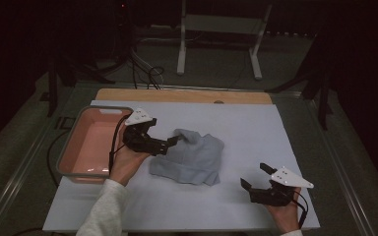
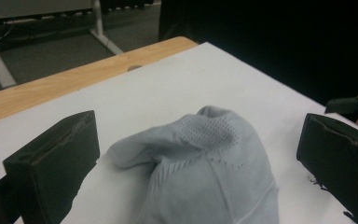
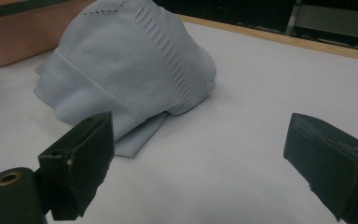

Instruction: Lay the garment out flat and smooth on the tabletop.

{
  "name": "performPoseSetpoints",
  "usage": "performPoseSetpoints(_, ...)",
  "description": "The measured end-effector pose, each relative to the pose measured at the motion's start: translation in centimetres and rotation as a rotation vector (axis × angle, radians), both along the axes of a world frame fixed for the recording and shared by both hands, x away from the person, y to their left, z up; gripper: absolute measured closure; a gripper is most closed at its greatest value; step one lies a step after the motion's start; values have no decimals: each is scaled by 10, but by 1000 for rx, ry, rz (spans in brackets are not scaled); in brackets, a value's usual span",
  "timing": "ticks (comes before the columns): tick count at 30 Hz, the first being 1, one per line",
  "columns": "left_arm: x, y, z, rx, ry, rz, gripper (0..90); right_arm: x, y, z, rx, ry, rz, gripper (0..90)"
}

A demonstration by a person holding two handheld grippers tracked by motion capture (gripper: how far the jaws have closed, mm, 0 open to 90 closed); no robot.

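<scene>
Grey cloth [image 1: 189, 160] lies mid-frame, just right of my wide-open, empty left gripper [image 1: 170, 142]; right gripper [image 1: 256, 177] gapes farther off.

The room is dim. In the high view the white counter [image 1: 256, 128] is the brightest area, evenly lit from above, while the floor fades to near black toward 9, 12 and 3 o'clock. Shadows are soft and faint; a slight one lies under the grey cloth [image 1: 192, 157] toward 6 o'clock. There is no glare. The picture is grainy and a little soft. In the gripper views the near black fingers [image 2: 56, 168] are slightly out of focus, the cloth's knit pattern shows fairly clearly, and the background at 12 o'clock sinks into darkness.
</scene>
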State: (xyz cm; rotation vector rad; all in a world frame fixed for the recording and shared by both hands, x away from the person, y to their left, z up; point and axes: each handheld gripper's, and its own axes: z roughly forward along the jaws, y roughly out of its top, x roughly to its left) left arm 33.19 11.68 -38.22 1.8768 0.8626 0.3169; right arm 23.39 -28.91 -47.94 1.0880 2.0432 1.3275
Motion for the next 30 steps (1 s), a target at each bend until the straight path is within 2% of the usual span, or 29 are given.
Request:
performPoseSetpoints(6,-7,-1,-10,41,5,-9,3,0,0,0,-2,-1,0,89)
performPoseSetpoints(14,-10,5,-19,45,27,9,4,0,2,0,-5,-1,4,89)
performPoseSetpoints(22,-18,14,-23,73,9,29,4,1,1,0,-1,2,0,89)
performPoseSetpoints(30,-21,24,-26,67,4,54,4,1,2,0,-8,-1,4,89)
